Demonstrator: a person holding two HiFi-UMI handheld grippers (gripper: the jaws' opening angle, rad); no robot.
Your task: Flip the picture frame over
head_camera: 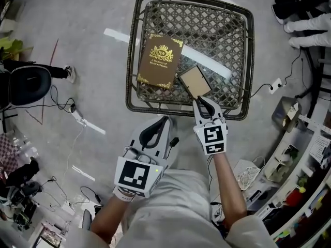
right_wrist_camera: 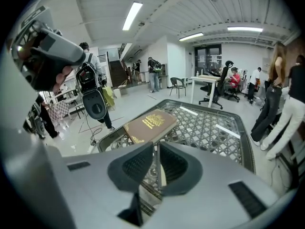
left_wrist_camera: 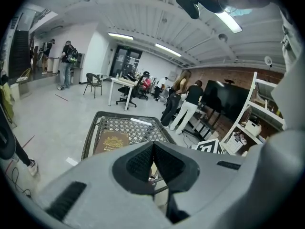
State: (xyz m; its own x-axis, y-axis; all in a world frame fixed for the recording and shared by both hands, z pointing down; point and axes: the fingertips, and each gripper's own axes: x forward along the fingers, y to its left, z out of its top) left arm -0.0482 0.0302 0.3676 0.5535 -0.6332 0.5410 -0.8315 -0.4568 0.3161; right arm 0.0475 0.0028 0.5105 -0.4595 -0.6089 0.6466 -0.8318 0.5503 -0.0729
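A: Where is the picture frame (head_camera: 195,81)?

B: Over the near right part of the woven table (head_camera: 133,45), just inside the table's front rim. It sits turned at an angle, one corner pointing at the person, with a plain tan face in a dark border showing upward.

A: Is anything holding it?

B: Yes, the right gripper (head_camera: 198,101). It reaches in over the table's front rim, and its jaws are pressed onto the frame's near corner. In the right gripper view the frame is only a thin edge squeezed between the two pads.

A: Is it lying on the table or lifted off it?

B: I cannot tell from these views.

A: And the left gripper (head_camera: 164,119)?

B: It is outside the table, just short of the front rim and to the left of the right one. Its jaws are closed tip to tip with nothing between them – the left gripper view shows that plainly.

A: What else is on the table?

B: A brown book (head_camera: 159,61) with a gold crest and gold corners. It lies flat on the table's left half, just beside the frame, on the frame's left.
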